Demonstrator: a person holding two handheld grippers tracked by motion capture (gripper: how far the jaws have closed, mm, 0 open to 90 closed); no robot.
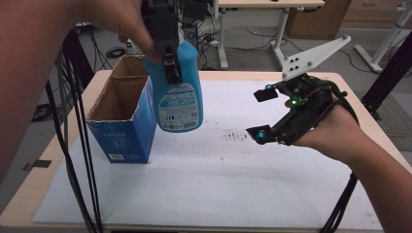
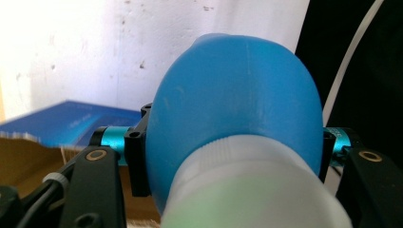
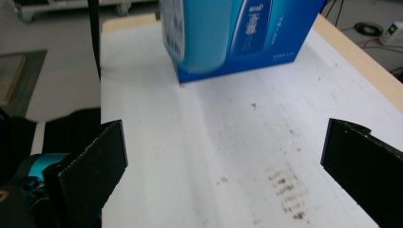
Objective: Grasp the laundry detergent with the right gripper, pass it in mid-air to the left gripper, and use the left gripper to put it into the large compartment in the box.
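Note:
A blue spray-cleaner bottle (image 1: 180, 99) with a printed label hangs upright in the air, just right of an open blue cardboard box (image 1: 124, 131). My left gripper (image 1: 170, 68) comes down from above and is shut on the bottle's upper body. In the left gripper view both jaws press the sides of the blue bottle (image 2: 237, 95) below its white neck, with the box (image 2: 71, 123) underneath. My right gripper (image 1: 262, 114) hovers over the table to the right, open and empty. Its wide-apart pads (image 3: 95, 161) frame bare sheet, with the bottle (image 3: 190, 33) and box (image 3: 275, 42) beyond.
A white sheet (image 1: 218, 179) covers the wooden table (image 1: 369, 121); a smudged dark patch (image 1: 235, 134) lies near its middle. The box stands at the left with its top flaps open. Black cables (image 1: 77, 160) hang along the table's left side. Desks and cartons stand behind.

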